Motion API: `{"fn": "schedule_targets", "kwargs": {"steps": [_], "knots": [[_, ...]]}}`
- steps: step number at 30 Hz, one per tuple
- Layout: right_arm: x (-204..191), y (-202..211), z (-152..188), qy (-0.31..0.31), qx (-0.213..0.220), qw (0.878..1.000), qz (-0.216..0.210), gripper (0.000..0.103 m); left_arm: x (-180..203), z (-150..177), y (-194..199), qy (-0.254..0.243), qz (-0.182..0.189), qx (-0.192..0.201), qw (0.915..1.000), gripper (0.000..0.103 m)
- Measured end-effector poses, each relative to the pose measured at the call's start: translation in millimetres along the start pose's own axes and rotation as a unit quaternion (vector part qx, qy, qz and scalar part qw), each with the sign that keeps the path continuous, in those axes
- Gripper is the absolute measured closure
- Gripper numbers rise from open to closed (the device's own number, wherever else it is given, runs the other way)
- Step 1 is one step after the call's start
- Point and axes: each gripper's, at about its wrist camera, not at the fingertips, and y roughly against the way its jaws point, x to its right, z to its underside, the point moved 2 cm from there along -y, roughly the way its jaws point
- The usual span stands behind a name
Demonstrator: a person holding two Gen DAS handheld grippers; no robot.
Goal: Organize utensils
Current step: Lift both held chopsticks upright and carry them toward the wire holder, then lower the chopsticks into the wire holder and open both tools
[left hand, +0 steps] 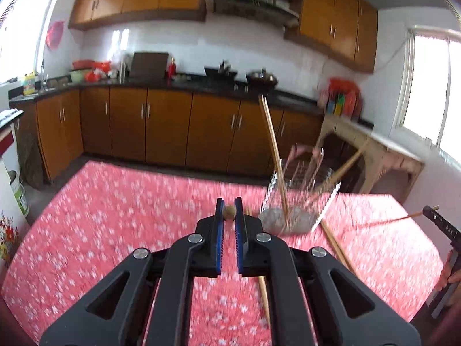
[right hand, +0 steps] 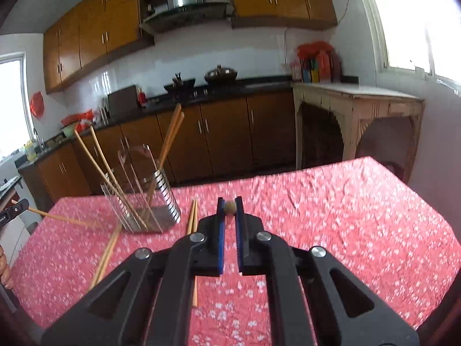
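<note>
My left gripper (left hand: pixel 229 209) is shut on a wooden chopstick (left hand: pixel 229 212), which shows end-on as a round tip between the blue pads. My right gripper (right hand: pixel 230 205) is shut the same way on another chopstick (right hand: pixel 230 207). Each gripper also appears at the edge of the other view: the right gripper (left hand: pixel 430 210) with its chopstick (left hand: pixel 383 222), the left gripper (right hand: pixel 17 207) with its chopstick (right hand: pixel 60 217). A slotted metal holder (left hand: pixel 299 201) (right hand: pixel 144 201) stands on the table between them, with several chopsticks leaning in it. Both held chopsticks are up off the table beside the holder.
Loose chopsticks (left hand: pixel 337 248) (right hand: pixel 191 222) lie on the red floral tablecloth (left hand: pixel 115 216) (right hand: pixel 331 216) near the holder, more (right hand: pixel 106 256) at its left. A person's hand (left hand: pixel 453 271) holds the right gripper. Kitchen cabinets and a wooden side table (right hand: pixel 357 101) stand beyond.
</note>
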Motion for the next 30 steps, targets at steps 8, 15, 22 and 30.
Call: {"fn": "schedule_targets", "kwargs": {"steps": [8,15,22,30], "knots": [[0,7,-38,-0.01,0.035,0.999,-0.012,0.096,1,-33,6,0.005,-0.004,0.035,0.9994,0.096],[-4,-2,-41,-0.004,0.03,0.999,-0.012,0.096,3,-34,-4,0.007,-0.011,0.03,0.9995,0.096],[-14,11,-51,0.003,0.046,0.998,-0.029,0.096,10,-42,2,0.009,-0.005,0.042,0.9991,0.096],[-21,51,-86,-0.009,0.077,0.993,-0.088,0.096,13,-72,27,0.02,0.009,0.076,0.9968,0.096]]}}
